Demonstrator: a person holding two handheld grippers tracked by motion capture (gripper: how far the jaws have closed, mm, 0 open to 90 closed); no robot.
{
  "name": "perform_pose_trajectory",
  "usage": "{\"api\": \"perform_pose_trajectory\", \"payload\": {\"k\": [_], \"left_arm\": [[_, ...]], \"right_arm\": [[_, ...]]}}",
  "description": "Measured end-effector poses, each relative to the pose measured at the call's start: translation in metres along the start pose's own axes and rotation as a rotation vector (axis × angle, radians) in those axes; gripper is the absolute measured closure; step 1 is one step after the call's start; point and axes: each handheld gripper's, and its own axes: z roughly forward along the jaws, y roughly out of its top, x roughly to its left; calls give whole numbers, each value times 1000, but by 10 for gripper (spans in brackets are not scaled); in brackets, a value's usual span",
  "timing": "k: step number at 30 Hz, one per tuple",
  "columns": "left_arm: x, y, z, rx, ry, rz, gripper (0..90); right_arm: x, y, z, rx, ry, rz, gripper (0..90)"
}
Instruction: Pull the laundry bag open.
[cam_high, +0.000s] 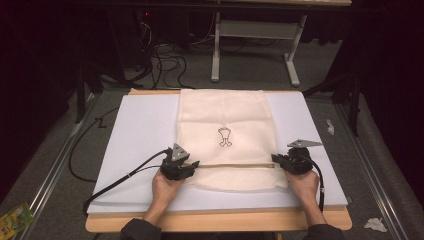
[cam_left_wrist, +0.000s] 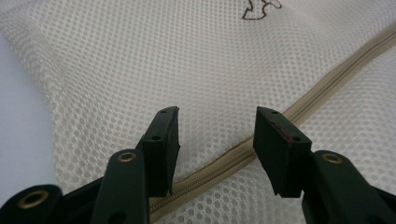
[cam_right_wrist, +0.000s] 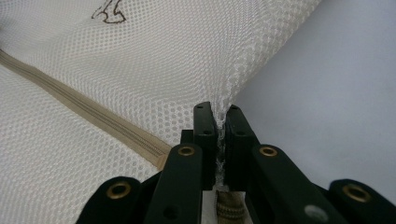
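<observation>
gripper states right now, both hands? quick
Left gripper: open, jaws straddling the zipper of the mesh bag, not pinching it.
Right gripper: shut on the mesh bag's edge near the zipper end.

high view: above, facing forward-down, far | gripper views: close, low, along jaws | shared: mesh bag zipper

1. The left gripper rises from six o'clock, its two black jaws standing apart with nothing pressed between them.
2. A cream mesh laundry bag lies beneath.
3. Its beige zipper runs from six o'clock toward two o'clock, passing between the jaws.
4. A brown embroidered mark sits at one o'clock.
5. The white table surface shows at nine o'clock.
</observation>
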Motion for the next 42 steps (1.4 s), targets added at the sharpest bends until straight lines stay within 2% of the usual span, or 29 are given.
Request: {"api": "perform_pose_trajectory", "payload": {"k": [4,7,10,14,17,21,25,27,35,40,42], "left_arm": [[-2,6,-4,-21,-9,-3,499],[-7,11,-5,-20,-30,-3,491],[-10,14,-4,-23,-33,0,494],[-20,23,3,-7,-55,16,495],[-32,29,7,-32,-82,47,500],[-42,35,17,-24,-103,41,518],[-43,37,18,-27,-116,36,518],[-44,38,20,-16,-122,34,518],[-61,47,30,3,-158,64,506],[-72,56,35,-1,-183,83,504],[-75,58,38,-6,-206,72,506]], "right_arm": [[0,1,-2,2,6,-6,870],[1,1,-3,-5,14,1,872],[1,2,-3,-10,17,-2,872],[0,5,-7,-12,26,2,873],[1,4,-10,-13,28,-12,874],[0,5,-9,-21,34,-10,875],[-1,5,-9,-14,37,-17,875],[-2,5,-9,-17,46,-5,876],[-2,9,-14,-28,64,-3,876],[0,14,-16,-34,68,-13,877],[0,14,-16,-36,71,-16,877]]}}
